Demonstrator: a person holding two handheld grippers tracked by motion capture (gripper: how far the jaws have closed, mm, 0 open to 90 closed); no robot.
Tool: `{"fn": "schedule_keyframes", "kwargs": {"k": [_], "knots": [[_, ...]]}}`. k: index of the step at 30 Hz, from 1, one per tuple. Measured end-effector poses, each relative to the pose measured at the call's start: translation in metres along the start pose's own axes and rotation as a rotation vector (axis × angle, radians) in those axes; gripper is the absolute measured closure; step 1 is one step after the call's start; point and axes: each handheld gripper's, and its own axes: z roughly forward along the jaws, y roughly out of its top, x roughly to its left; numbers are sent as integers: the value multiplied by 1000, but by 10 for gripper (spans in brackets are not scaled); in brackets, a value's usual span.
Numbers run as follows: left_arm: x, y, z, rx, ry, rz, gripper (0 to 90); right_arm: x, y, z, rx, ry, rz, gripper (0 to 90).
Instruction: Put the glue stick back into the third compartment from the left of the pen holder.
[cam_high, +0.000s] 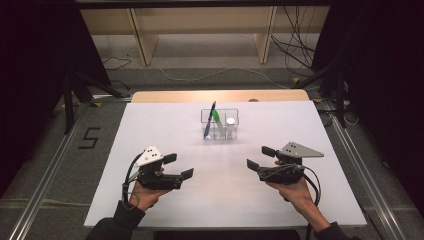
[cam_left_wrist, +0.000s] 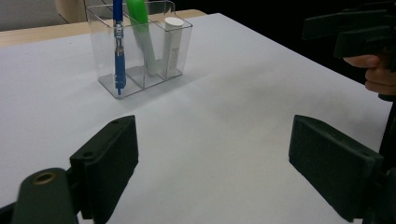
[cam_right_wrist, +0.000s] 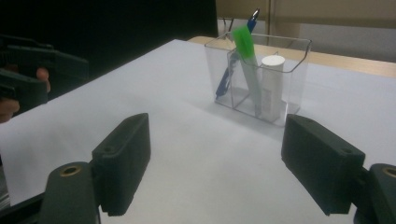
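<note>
A clear plastic organiser (cam_high: 220, 126) (cam_left_wrist: 177, 44) (cam_right_wrist: 294, 79) with three compartments stands at the table's far middle. It holds a blue pen (cam_high: 209, 120) (cam_left_wrist: 119, 60) (cam_right_wrist: 226, 81), a green-capped marker (cam_high: 218, 120) (cam_left_wrist: 142, 32) (cam_right_wrist: 246, 60) and a white cylinder (cam_high: 230, 125) (cam_left_wrist: 172, 44) (cam_right_wrist: 272, 84), each in its own compartment. My left gripper (cam_high: 178, 166) (cam_left_wrist: 212, 163) rests open near the front left, empty. Open too and holding nothing, my right gripper (cam_high: 260, 157) (cam_right_wrist: 217, 163) sits at the front right. Both point toward the organiser from some way off.
The white table top (cam_high: 225, 200) has a wooden strip (cam_high: 175, 96) along its far edge. Wooden shelving (cam_high: 200, 30) and loose cables (cam_high: 295, 45) lie on the floor beyond. Metal rails (cam_high: 45, 185) run along both sides of the table.
</note>
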Motion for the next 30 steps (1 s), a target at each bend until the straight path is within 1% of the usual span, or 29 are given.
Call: {"fn": "schedule_keyframes", "kwargs": {"k": [4,7,9,10,16,17,18,21,22,30], "knots": [[-1,-1,0,9,-6,5,155,0,-7,-4,5,-5,2,247],[-2,-2,0,21,-14,5,155,0,-12,-9,14,-13,15,244],[-3,-4,1,30,-17,4,155,1,-16,-11,23,-22,0,242],[-3,-5,1,40,-18,6,155,1,-18,-12,26,-25,5,242],[-3,-6,-1,31,-17,1,155,2,-25,-16,33,-26,19,241],[-3,-7,-2,34,-19,0,155,2,-26,-16,29,-25,14,241],[-4,-7,-2,36,-19,-2,155,2,-27,-18,31,-27,22,241],[-5,-8,-1,46,-26,7,155,3,-29,-21,27,-30,22,241],[-5,-8,-1,44,-26,7,155,3,-30,-22,22,-33,15,241],[-3,-7,-2,24,-17,6,156,1,-30,-23,14,-33,18,241]]}}
